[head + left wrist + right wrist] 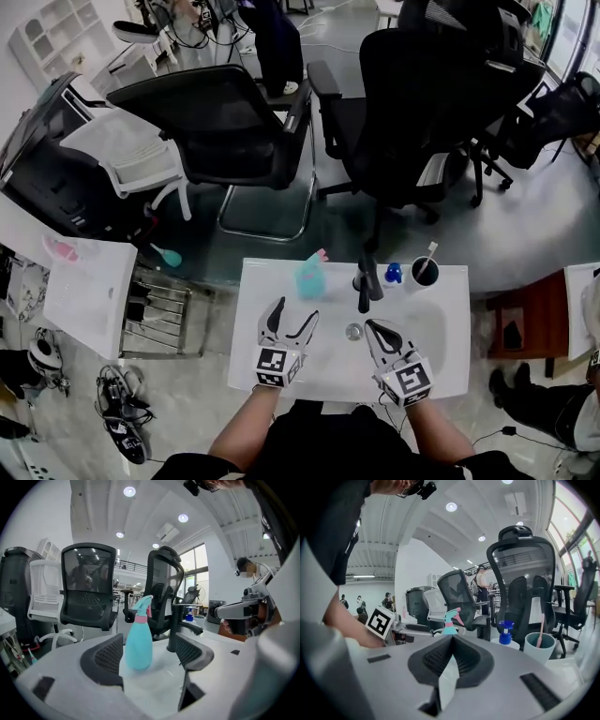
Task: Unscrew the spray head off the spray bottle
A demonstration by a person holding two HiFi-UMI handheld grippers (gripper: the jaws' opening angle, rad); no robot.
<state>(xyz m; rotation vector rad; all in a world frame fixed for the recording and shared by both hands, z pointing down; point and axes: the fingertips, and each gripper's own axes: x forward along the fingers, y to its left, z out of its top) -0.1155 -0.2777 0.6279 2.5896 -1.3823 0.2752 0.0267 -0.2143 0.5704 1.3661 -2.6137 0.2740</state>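
A teal spray bottle (310,274) with a pink collar and a teal spray head stands upright at the back of the white counter (450,337). My left gripper (292,317) is open, a little short of the bottle and pointing at it. In the left gripper view the bottle (139,634) stands ahead between the two spread jaws (150,656), which do not touch it. My right gripper (373,328) is shut with nothing in it, near the drain. Its view shows the closed jaws (451,641) with the bottle's spray head (451,620) just above them, farther off.
A black faucet (366,281) rises right of the bottle, above a round drain (353,331). A blue-topped pump bottle (394,273) and a cup with a toothbrush (425,272) stand at the back right. Black office chairs (225,122) sit beyond the counter.
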